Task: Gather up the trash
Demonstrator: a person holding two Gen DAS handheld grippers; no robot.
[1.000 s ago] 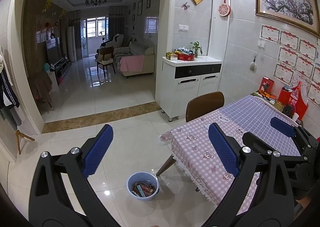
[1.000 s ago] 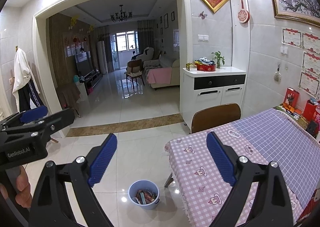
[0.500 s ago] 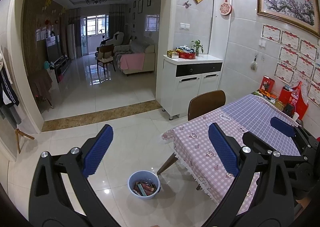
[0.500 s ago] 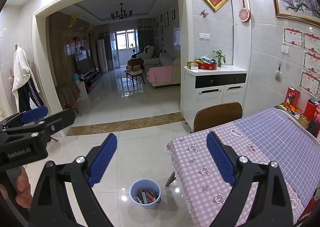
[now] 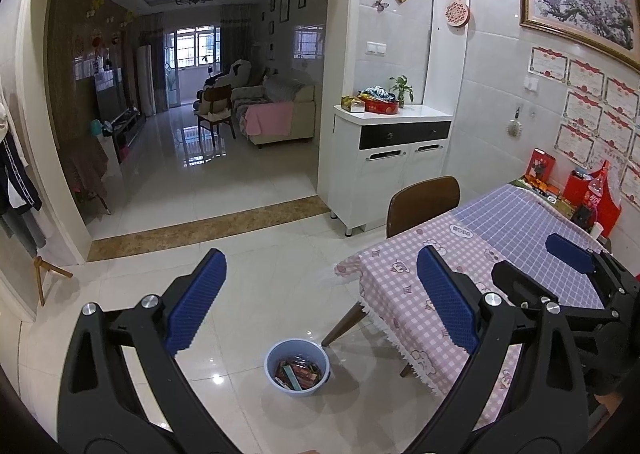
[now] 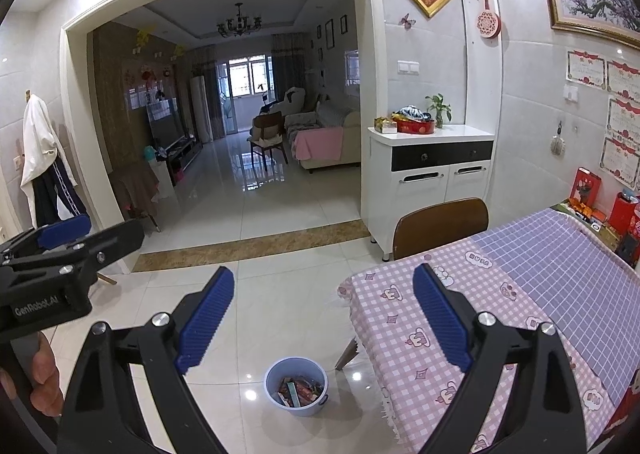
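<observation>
A light blue bucket point(image 5: 297, 368) holding several wrappers and packets stands on the white tiled floor beside the table corner; it also shows in the right wrist view point(image 6: 296, 381). My left gripper point(image 5: 320, 302) is open and empty, held high above the bucket. My right gripper point(image 6: 323, 320) is open and empty too, also well above the bucket. The right gripper's blue pad shows at the right of the left wrist view point(image 5: 568, 252); the left gripper shows at the left of the right wrist view point(image 6: 60, 250).
A table with a pink and purple checked cloth point(image 5: 472, 254) fills the right side, with a brown chair point(image 5: 424, 202) tucked behind it. Red boxes and a bottle point(image 5: 592, 194) stand at the table's wall side. A white cabinet point(image 5: 392, 158) stands beyond. Tiled floor point(image 5: 256, 274) spreads left toward the living room.
Both views have drifted slightly; the bucket and table sit a little further right in frame. Both grippers stay open and empty.
</observation>
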